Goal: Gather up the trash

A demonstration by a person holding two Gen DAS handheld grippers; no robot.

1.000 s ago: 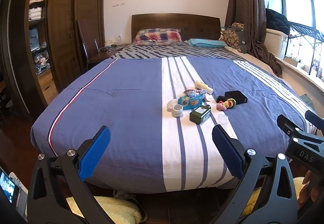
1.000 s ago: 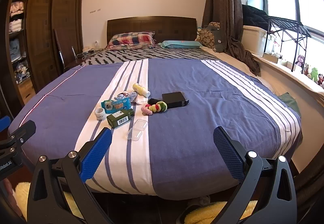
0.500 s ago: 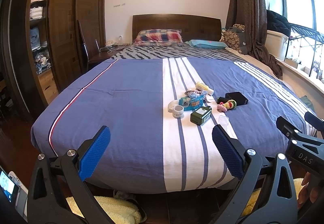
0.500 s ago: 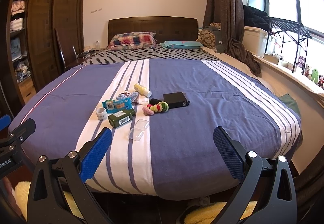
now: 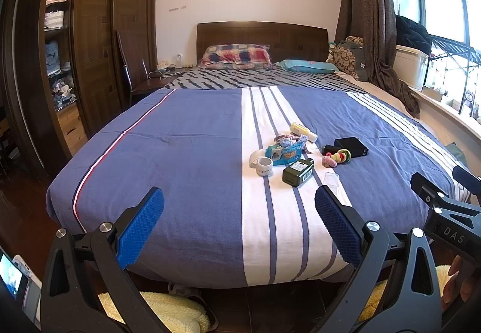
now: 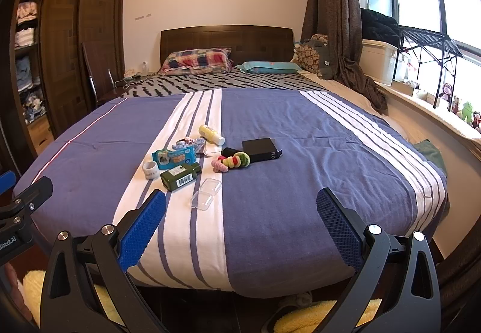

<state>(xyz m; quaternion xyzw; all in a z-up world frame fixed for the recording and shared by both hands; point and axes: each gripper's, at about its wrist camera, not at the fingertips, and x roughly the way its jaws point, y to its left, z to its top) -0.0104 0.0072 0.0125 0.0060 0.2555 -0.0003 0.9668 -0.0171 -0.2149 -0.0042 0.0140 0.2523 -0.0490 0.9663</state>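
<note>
- left wrist view: the left hand-held gripper (image 5: 239,212) is hanging released at the bottom of the frame, its blue pads spread wide with nothing between them, short of the foot of the bed (image 5: 180,152).
- the clutter is sitting right of centre on the white stripe: a green bottle (image 5: 297,173), a small white cup (image 5: 264,166) just beside it, and a blue packet (image 5: 284,152) behind them.
- judgement: the reach is best made by coming in low over the bedspread and lining the pads across one narrow item.
- right wrist view: the right hand-held gripper (image 6: 240,215) is also standing spread and empty at the bottom.
- a clear plastic case (image 6: 206,193) is lying nearest, left of centre, with hair ties (image 6: 233,160) and a black box (image 6: 260,149) touching behind.
- judgement: the case looks thin and slippery, so a gentle, centred squeeze would suit.
</note>
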